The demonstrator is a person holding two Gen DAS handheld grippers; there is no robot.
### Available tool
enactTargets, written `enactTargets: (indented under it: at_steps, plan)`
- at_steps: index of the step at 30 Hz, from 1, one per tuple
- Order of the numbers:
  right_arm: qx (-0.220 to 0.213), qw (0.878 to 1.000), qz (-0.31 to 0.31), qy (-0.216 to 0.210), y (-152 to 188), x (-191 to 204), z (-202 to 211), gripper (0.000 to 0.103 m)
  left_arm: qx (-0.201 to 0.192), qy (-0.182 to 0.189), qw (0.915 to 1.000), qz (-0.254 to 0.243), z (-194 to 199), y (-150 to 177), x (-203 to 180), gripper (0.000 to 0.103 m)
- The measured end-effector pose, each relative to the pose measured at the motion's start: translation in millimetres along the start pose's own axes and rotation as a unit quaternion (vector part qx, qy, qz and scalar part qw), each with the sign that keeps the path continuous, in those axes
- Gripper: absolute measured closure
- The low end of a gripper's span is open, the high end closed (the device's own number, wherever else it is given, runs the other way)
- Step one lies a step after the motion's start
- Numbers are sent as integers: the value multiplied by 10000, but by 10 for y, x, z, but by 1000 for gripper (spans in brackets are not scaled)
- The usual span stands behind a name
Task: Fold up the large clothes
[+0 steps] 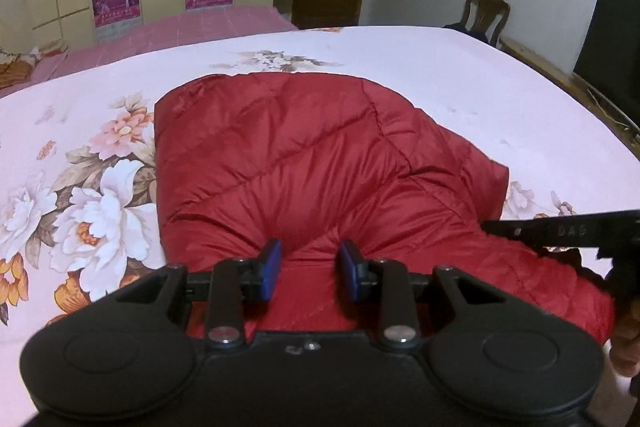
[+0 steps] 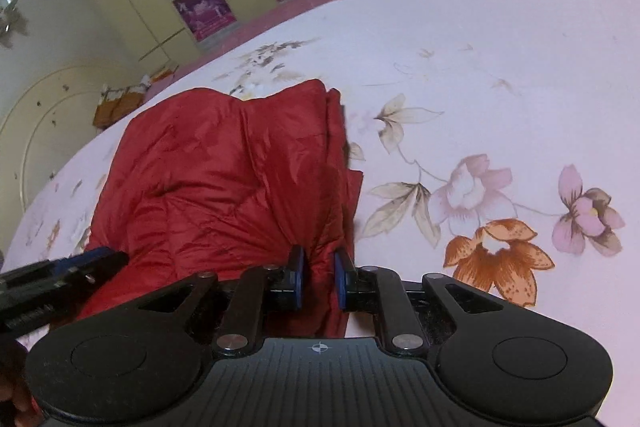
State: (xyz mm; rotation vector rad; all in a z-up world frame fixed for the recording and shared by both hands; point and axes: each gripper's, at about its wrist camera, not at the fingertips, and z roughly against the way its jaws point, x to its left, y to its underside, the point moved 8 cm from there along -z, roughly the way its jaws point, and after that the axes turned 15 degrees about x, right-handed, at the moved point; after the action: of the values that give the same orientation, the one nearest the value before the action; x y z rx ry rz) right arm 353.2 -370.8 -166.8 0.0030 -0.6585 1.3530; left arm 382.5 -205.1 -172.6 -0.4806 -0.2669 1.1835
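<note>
Jacket (image 1: 288,155), red and quilted, lies folded mid-frame on your floral bedsheet (image 1: 440,67). Your left gripper (image 1: 310,267) clamps a bunched ridge of its near edge, blue pads partly apart. Your right gripper (image 2: 318,277), low centre, pinches the jacket's right-hand edge, pads nearly together on the fabric.

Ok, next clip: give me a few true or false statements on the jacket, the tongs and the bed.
1. The red jacket lies on a floral bedsheet. True.
2. The right tongs pinch jacket fabric. True.
3. The left tongs hang over bare sheet, clear of the jacket. False: red fabric bunches between their pads.
4. The jacket is spread flat, sleeves out. False: it is folded into a compact bundle.
5. A wooden chair stands beyond the bed. True.
</note>
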Motion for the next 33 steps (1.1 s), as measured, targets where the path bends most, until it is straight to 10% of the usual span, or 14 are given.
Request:
enactTargets:
  at_steps: [3, 6, 20, 33]
  plan:
    - [-139, 9998, 57, 141, -71, 34, 183, 86, -4, -68, 10000, 41, 115, -20, 43, 68]
    - [-589, 9977, 229, 250, -180, 71, 442, 48, -166, -167, 9996, 133, 267, -73, 97, 57]
    - [-401, 9864, 1587, 155, -838, 1100, -15, 68, -415, -190, 9987, 232, 156, -728, 441, 49]
    - [59, 9940, 1056, 271, -794, 535, -824, 68, 163, -117, 9998, -3, -677, -737, 479, 45]
